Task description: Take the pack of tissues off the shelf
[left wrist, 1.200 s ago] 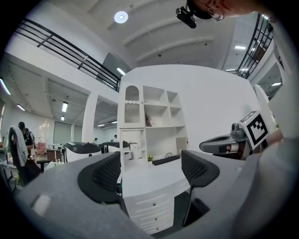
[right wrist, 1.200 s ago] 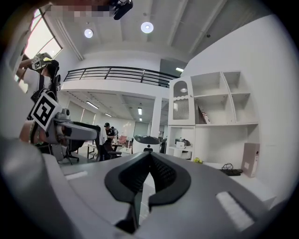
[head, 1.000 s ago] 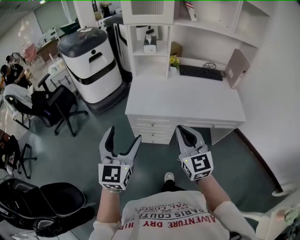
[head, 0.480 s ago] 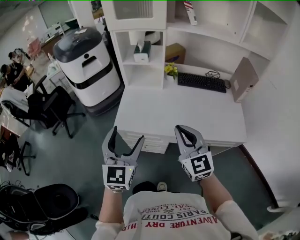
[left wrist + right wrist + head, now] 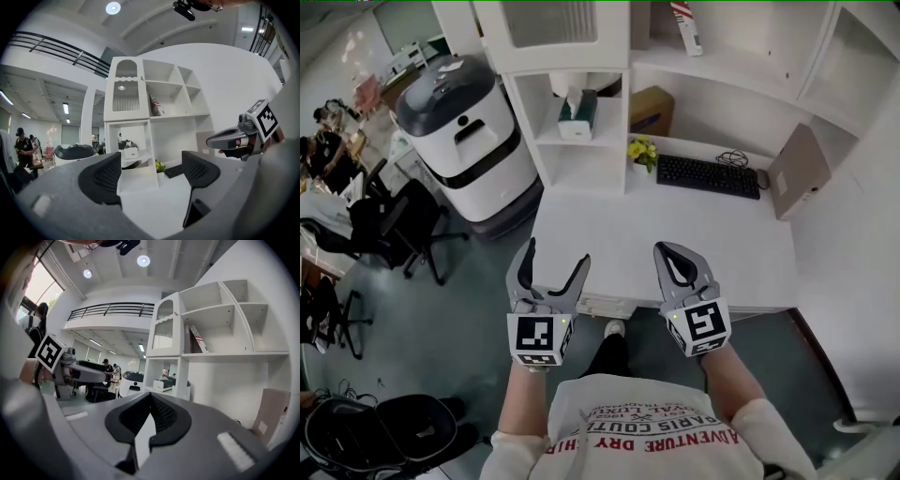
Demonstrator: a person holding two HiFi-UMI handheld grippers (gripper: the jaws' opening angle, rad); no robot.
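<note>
The pack of tissues is a dark green and white box with a tissue sticking up. It stands on the middle board of the white shelf unit behind the desk. It appears small in the left gripper view and in the right gripper view. My left gripper hovers over the desk's front edge, far short of the shelf, open and empty. My right gripper hangs beside it, shut on nothing.
The white desk carries a black keyboard, a pot of yellow flowers and a leaning brown board. A cardboard box sits right of the tissues. A white and grey machine and black office chairs stand left.
The person has stepped toward the desk, so the shelf and tissues sit closer. Both grippers now reach over the desk's front edge. Neither gripper's jaws have changed.
</note>
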